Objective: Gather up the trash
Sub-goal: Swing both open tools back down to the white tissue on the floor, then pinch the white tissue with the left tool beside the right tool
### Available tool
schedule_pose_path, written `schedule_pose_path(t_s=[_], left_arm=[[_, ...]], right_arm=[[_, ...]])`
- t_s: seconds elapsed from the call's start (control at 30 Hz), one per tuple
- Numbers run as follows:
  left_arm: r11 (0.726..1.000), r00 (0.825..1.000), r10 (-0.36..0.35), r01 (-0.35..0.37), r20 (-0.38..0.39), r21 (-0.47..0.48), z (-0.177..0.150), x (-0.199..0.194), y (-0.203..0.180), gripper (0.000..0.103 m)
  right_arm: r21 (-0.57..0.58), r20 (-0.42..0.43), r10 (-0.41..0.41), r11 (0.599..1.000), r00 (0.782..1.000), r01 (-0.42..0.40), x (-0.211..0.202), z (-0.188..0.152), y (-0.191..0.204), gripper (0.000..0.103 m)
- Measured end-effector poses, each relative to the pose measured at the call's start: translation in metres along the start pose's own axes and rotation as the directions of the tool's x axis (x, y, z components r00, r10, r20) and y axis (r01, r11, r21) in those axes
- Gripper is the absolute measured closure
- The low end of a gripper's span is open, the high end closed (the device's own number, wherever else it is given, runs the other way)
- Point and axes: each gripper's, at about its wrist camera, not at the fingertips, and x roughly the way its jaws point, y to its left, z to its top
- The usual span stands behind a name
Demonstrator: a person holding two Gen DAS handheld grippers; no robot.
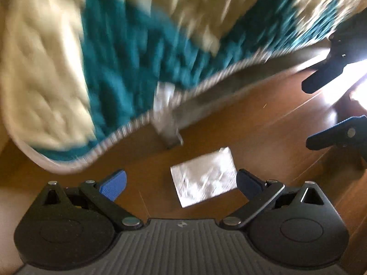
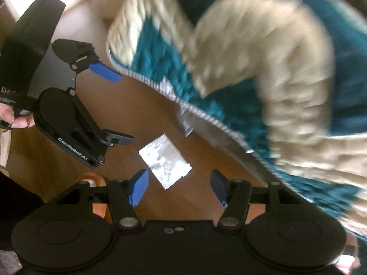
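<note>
Wrapper (image 1: pixel 204 177) (crinkled, silvery) on floor (image 1: pixel 263 123)

Readable at left of the right wrist view: "GenRobot.AI" in white along the black plastic left tongs (image 2: pixel 119 105) body; above it, cut-off white letters "DAS".

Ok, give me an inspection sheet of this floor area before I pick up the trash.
Surface: wooden floor, bare around the paper.
Job's things: crumpled white paper lying flat on the floor, untouched.
Clutter: small white tag or scrap at the rug edge; too blurred to identify.
Grippers: left gripper open, empty; right gripper open, empty; both above the paper.
Cables: nothing seen.
Surroundings: teal and cream rug beside the paper, not touching it.
</note>
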Motion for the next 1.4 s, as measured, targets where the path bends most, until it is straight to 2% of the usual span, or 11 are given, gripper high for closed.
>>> schedule_pose_path(t_s=[0.17,0.43,0.57,0.7,0.9,0.97,1.03,1.17,1.23,1.3,1.4], left_arm=[[0.987,0.995,-0.07,0.058,-0.076,-0.148,-0.015,0.061,0.021,0.0],[0.974,0.984,-0.099,0.065,-0.149,-0.216,-0.032,0.129,0.029,0.001],[0.97,0.983,-0.114,0.079,-0.144,-0.23,-0.036,0.144,0.024,0.001],[0.976,0.984,-0.105,0.073,-0.147,-0.204,-0.037,0.155,0.013,0.002],[0.981,0.982,-0.097,0.068,-0.159,-0.179,-0.037,0.165,0.0,0.014],[0.984,0.982,-0.094,0.066,-0.167,-0.167,-0.038,0.169,-0.003,0.021],[0.983,0.979,-0.099,0.068,-0.18,-0.17,-0.039,0.173,-0.005,0.035],[0.986,0.982,-0.077,0.049,-0.175,-0.161,-0.038,0.171,-0.01,0.043],[0.984,0.982,-0.077,0.048,-0.17,-0.17,-0.037,0.168,-0.009,0.058],[0.982,0.981,-0.086,0.054,-0.174,-0.182,-0.036,0.162,-0.008,0.074],[0.98,0.982,-0.093,0.061,-0.165,-0.187,-0.036,0.152,-0.009,0.086]], right_arm=[[0.027,-0.087,0.015,1.0,0.996,-0.013,0.074,0.005,-0.009,0.044],[0.001,-0.182,0.004,1.0,0.983,-0.004,0.168,0.008,-0.019,0.046],[0.06,-0.155,0.03,0.998,0.987,-0.02,0.186,0.016,-0.02,0.047],[0.06,-0.183,0.038,0.998,0.982,-0.027,0.208,0.018,-0.021,0.047],[0.061,-0.201,0.051,0.997,0.978,-0.039,0.228,0.019,-0.022,0.048],[0.053,-0.207,0.064,0.997,0.976,-0.054,0.232,0.02,-0.02,0.049],[0.043,-0.222,0.072,0.997,0.972,-0.064,0.238,0.02,-0.017,0.06],[0.051,-0.242,0.084,0.996,0.967,-0.074,0.245,0.021,-0.016,0.072],[0.066,-0.252,0.098,0.994,0.963,-0.084,0.246,0.021,-0.017,0.088],[0.081,-0.252,0.117,0.992,0.961,-0.1,0.245,0.021,-0.018,0.091],[0.106,-0.238,0.141,0.987,0.961,-0.118,0.237,0.02,-0.022,0.095]])
